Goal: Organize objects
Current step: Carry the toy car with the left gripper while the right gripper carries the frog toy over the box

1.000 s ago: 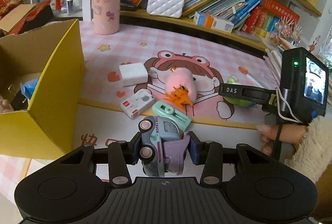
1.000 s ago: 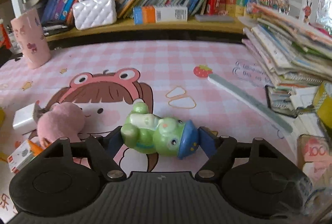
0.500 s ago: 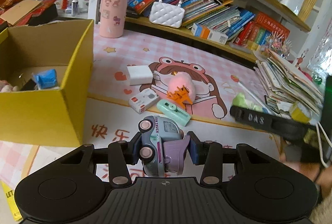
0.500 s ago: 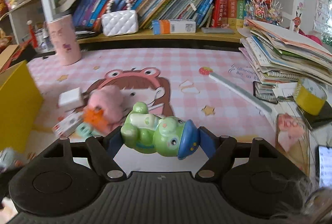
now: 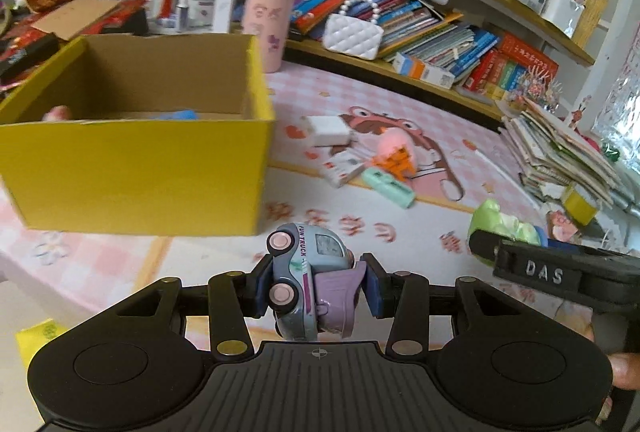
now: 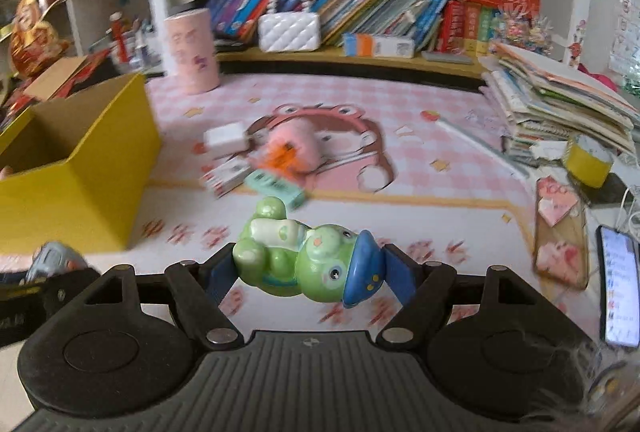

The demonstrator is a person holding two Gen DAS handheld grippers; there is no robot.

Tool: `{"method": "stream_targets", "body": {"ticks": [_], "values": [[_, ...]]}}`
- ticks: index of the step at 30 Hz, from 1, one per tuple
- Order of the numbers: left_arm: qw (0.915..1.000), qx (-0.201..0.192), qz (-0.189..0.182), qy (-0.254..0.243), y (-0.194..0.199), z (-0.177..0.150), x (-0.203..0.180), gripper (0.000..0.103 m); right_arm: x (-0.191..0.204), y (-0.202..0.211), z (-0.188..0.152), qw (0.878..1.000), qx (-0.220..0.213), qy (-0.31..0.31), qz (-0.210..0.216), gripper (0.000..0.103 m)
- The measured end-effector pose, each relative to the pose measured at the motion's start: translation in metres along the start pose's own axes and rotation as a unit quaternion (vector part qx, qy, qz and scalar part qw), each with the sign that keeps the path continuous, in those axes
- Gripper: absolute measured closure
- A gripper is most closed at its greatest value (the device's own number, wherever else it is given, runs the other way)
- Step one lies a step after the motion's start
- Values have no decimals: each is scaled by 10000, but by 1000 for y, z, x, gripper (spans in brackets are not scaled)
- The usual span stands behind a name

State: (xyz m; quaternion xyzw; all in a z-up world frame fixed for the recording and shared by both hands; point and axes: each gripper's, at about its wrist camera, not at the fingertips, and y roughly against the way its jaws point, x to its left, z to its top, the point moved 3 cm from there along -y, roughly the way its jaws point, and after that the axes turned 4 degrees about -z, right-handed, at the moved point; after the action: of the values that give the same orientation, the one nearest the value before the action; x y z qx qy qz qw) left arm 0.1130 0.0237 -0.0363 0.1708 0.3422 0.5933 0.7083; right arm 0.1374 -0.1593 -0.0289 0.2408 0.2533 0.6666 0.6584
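Observation:
My left gripper (image 5: 316, 290) is shut on a small blue-grey and purple toy truck (image 5: 308, 280), held above the mat in front of the yellow cardboard box (image 5: 136, 172). My right gripper (image 6: 308, 272) is shut on a green frog figurine with a blue cap (image 6: 308, 260); it also shows at the right of the left wrist view (image 5: 500, 224). The box (image 6: 80, 172) is open at the top, with a blue item (image 5: 176, 114) inside. The toy truck shows at the left edge of the right wrist view (image 6: 52, 260).
On the pink mat lie a white block (image 5: 328, 130), a pink plush (image 5: 396, 148), a small white-red box (image 5: 344, 168) and a mint stapler-like item (image 5: 388, 186). A pink cup (image 5: 266, 28), book stack (image 5: 560, 156), yellow tape roll (image 6: 588, 160) and phone (image 6: 622, 284) stand around.
Both grippers have pulled back and up with their toys. The left view has swung left, so the yellow box now fills more of it. The right gripper has come closer on the right.

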Motion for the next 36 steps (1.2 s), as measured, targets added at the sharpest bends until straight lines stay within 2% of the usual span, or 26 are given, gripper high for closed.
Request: {"method": "stream_targets", "body": {"ticks": [6, 15, 22, 28, 36], "values": [[9996, -48, 225, 176, 34, -17, 39, 60, 53, 20, -26, 9989, 171, 270, 352, 29], [9966, -351, 568, 486, 86, -31, 98, 60, 123, 50, -44, 9937, 109, 697, 867, 29], [9938, -540, 780, 583, 117, -37, 129, 60, 166, 69, -54, 9898, 72, 875, 1122, 29], [9925, -637, 850, 597, 135, -40, 147, 60, 191, 80, -59, 9870, 49, 988, 1266, 29], [9916, -751, 830, 647, 135, -31, 160, 60, 209, 74, -54, 9850, 57, 1131, 1304, 29]]}}
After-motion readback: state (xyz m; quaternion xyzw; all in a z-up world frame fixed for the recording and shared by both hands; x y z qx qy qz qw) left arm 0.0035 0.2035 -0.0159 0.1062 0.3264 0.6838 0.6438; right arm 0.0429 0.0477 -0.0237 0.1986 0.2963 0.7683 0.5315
